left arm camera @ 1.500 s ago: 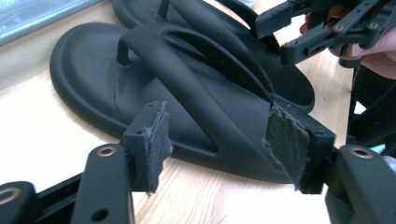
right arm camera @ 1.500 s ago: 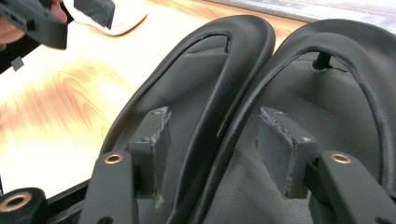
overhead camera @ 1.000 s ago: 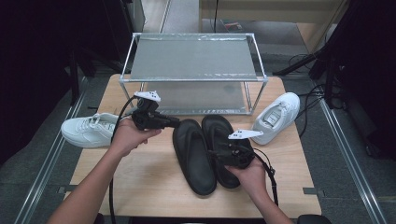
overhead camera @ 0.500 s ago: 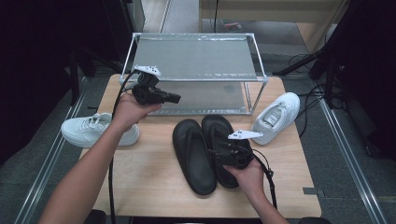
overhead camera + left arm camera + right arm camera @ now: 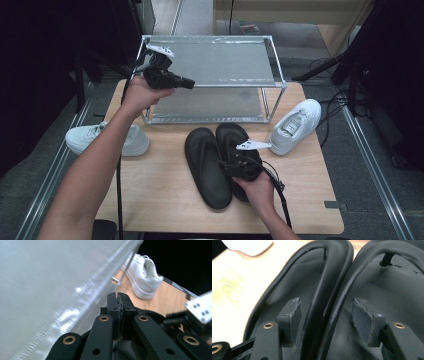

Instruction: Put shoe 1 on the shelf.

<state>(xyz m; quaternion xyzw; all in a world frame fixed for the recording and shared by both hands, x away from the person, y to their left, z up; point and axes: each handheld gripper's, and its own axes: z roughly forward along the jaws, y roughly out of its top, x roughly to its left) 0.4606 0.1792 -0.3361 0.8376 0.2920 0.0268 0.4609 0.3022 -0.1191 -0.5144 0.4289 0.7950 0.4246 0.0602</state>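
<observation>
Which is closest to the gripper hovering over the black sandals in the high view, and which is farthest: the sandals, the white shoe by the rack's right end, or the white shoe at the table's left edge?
From the right gripper:
1. Black sandals, right under its jaws.
2. White shoe beside the rack's right end.
3. White shoe at the table's left edge.

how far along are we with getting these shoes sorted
Early. Done: nothing sits on the rack. In hand: the right gripper straddles the touching inner edges of the two black sandals, jaws open. The left gripper is shut and empty by the rack. Left: both sandals and both white sneakers.
</observation>
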